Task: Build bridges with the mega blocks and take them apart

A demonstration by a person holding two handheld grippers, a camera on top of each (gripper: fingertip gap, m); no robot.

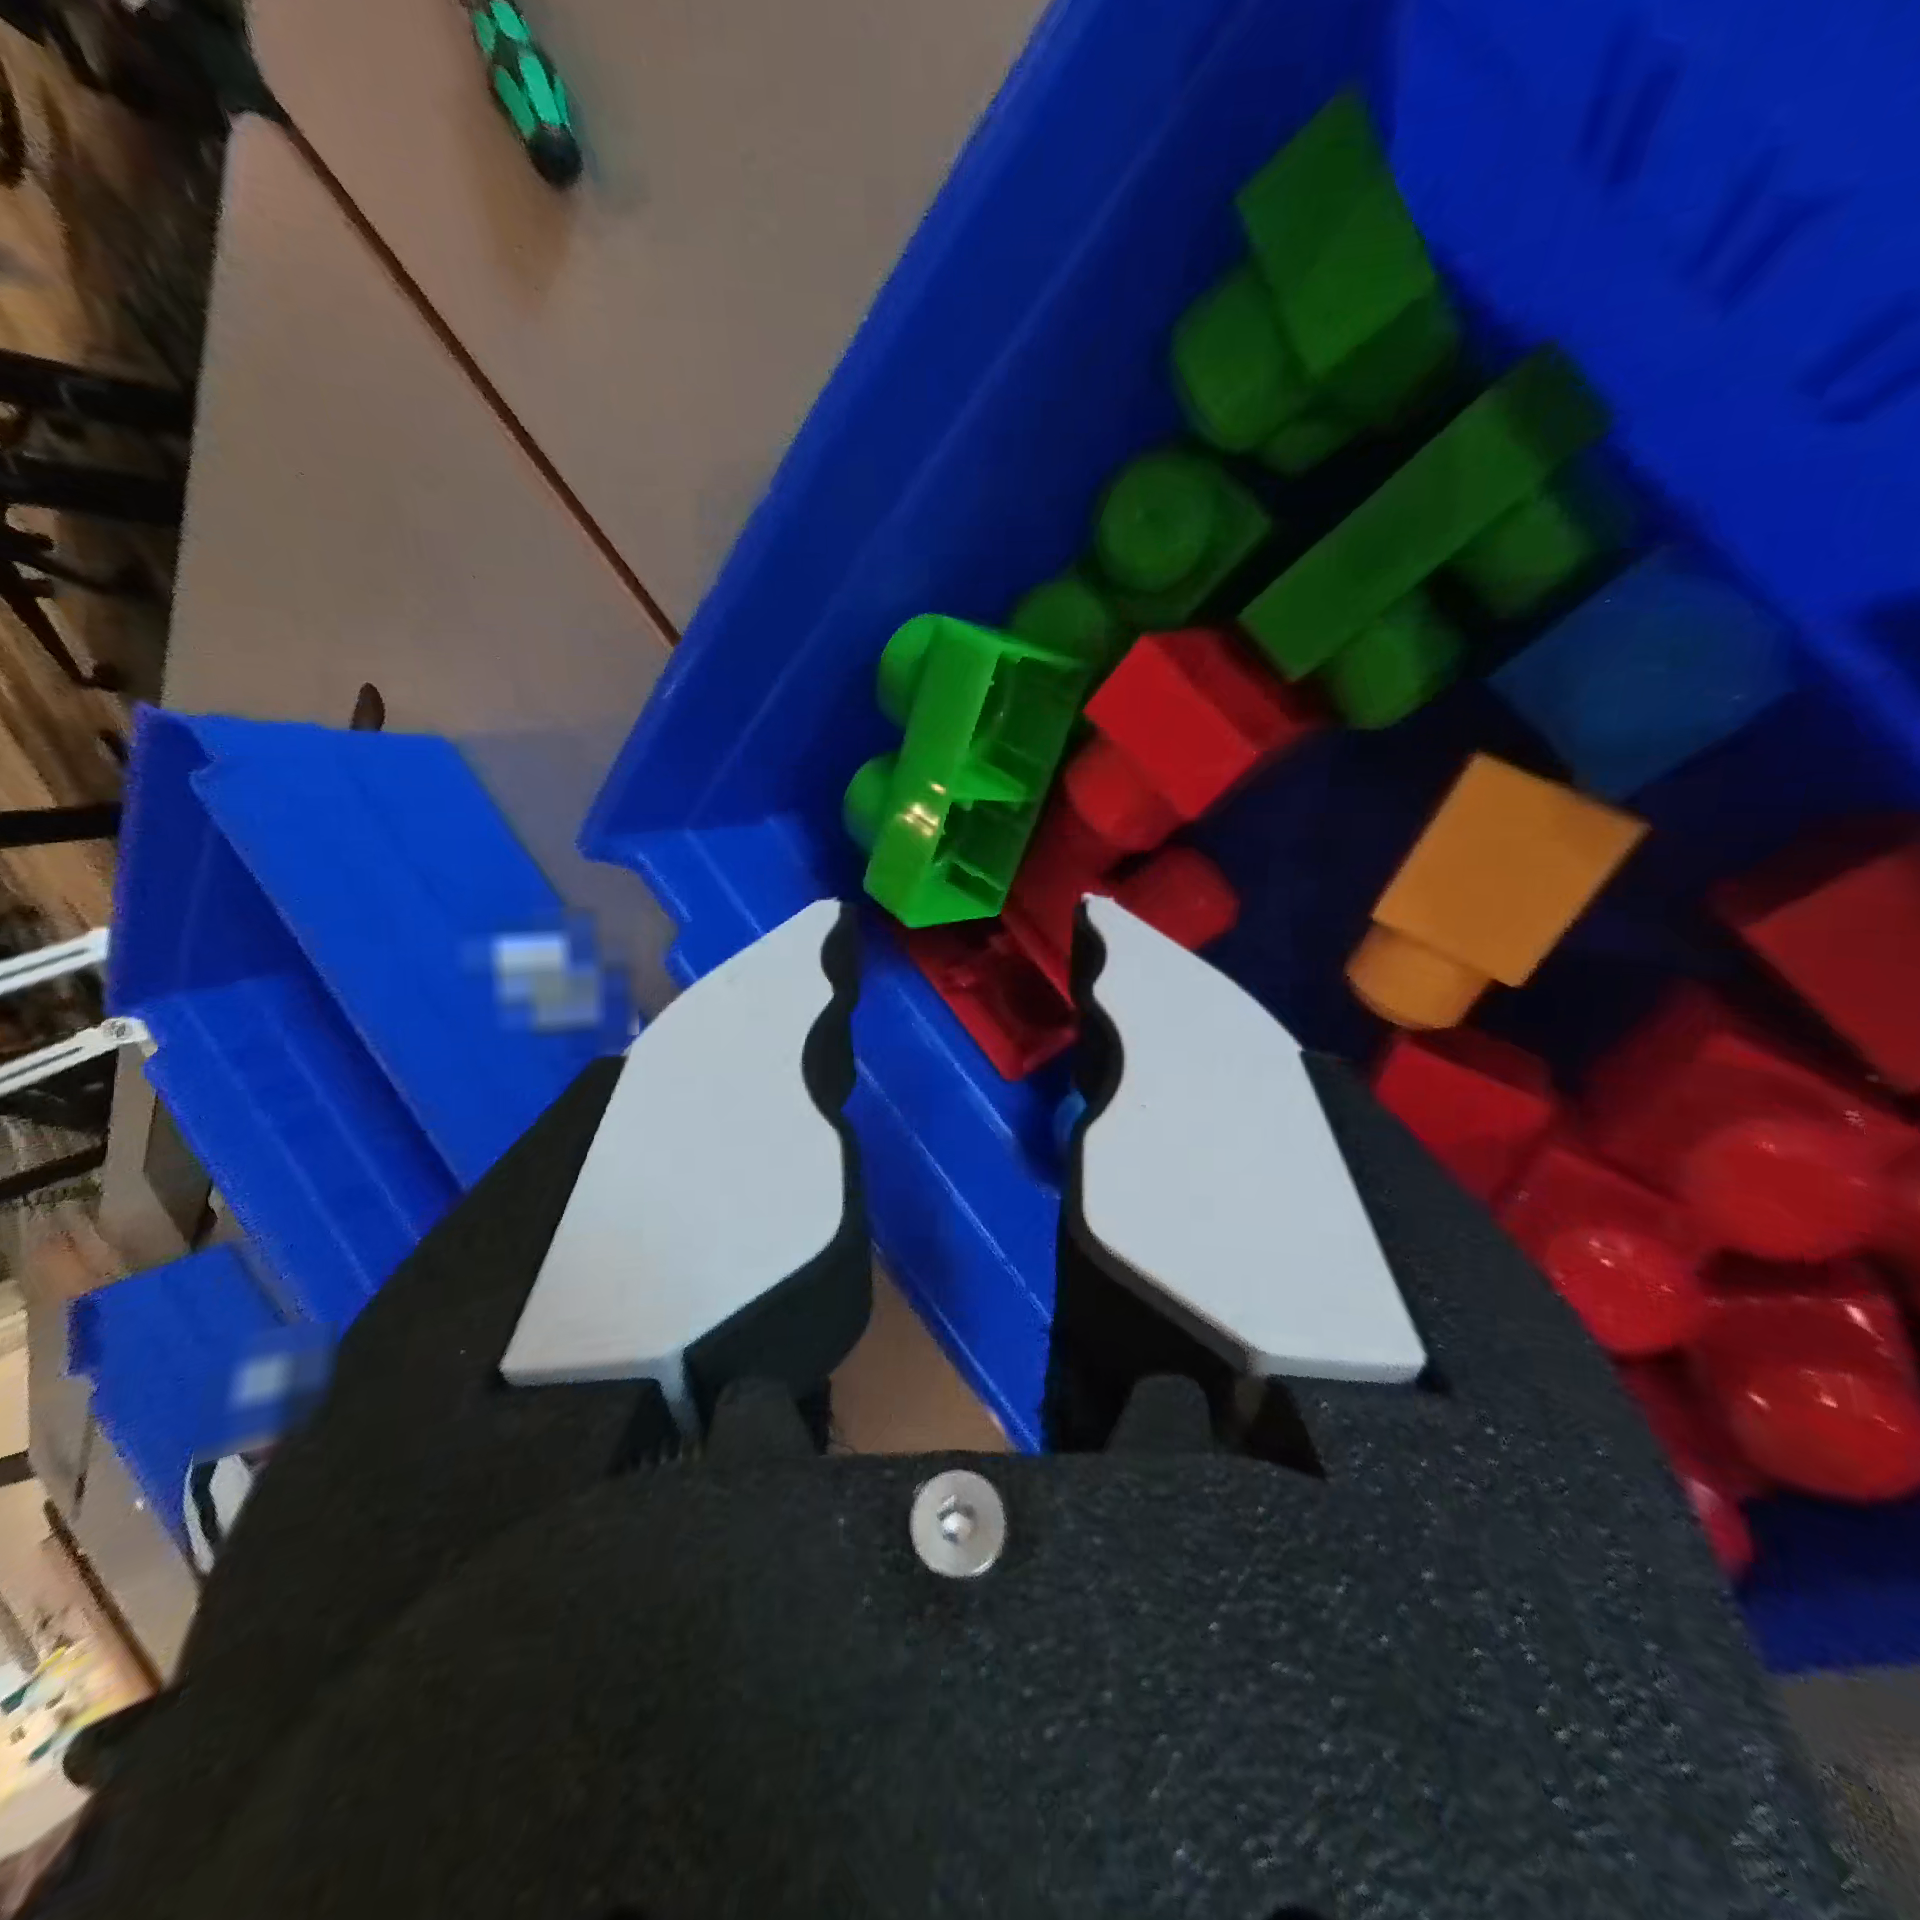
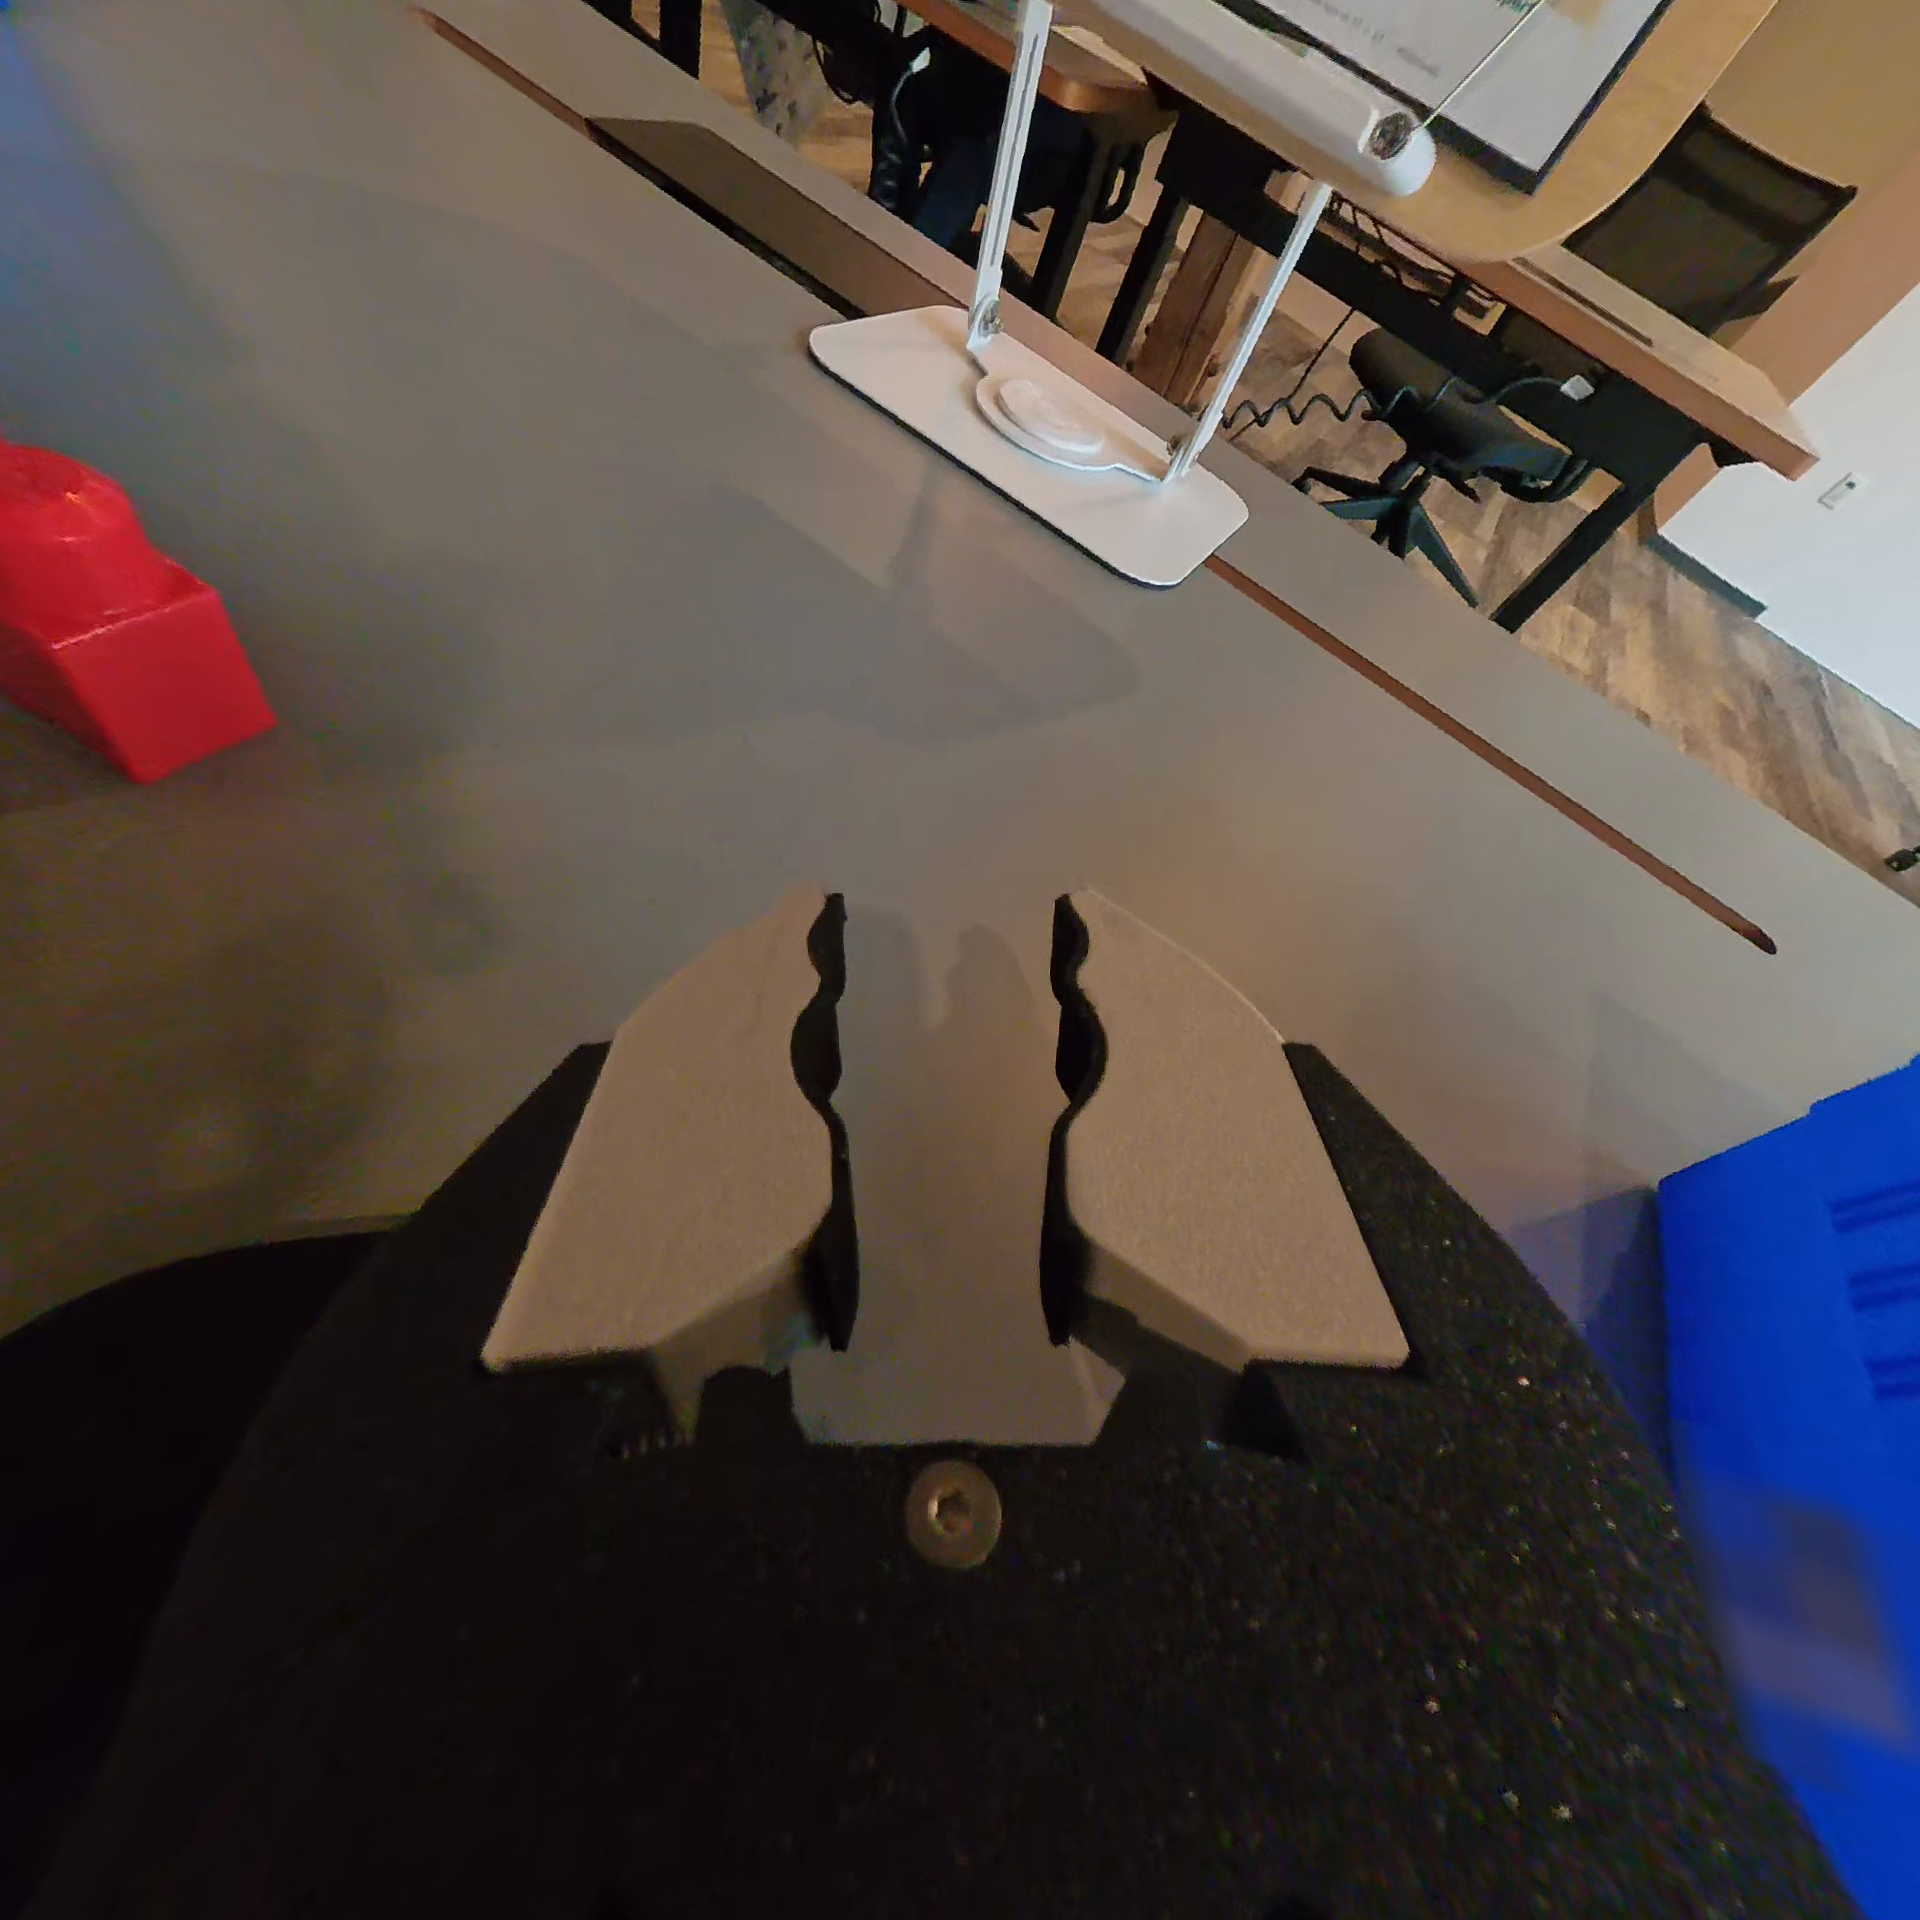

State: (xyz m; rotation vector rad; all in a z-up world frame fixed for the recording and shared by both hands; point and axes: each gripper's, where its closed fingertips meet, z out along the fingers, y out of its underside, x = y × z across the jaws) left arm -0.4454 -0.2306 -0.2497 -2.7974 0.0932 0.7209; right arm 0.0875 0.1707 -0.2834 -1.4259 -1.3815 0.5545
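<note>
In the left wrist view a big blue bin point(image 1: 831, 582) holds several mega blocks: green ones point(image 1: 1340, 260), red ones point(image 1: 1766, 1247), an orange one point(image 1: 1496, 883) and a blue one point(image 1: 1652, 675). My left gripper point(image 1: 961, 914) is open over the bin's near rim, its tips just short of a bright green block point(image 1: 966, 769) that lies on its side against a red block point(image 1: 1184, 717). In the right wrist view my right gripper point(image 2: 951, 914) is open and empty above the bare grey table point(image 2: 623, 520). A red block point(image 2: 114, 634) sits on the table at the far left.
Smaller blue bins point(image 1: 301, 935) stand left of the big one. A white lamp base point(image 2: 1029, 436) stands at the table's far edge. A blue bin wall point(image 2: 1797, 1403) is at the lower right of the right wrist view. Chairs and desks stand beyond the table. About 65 cm separates my left fingertips from my right.
</note>
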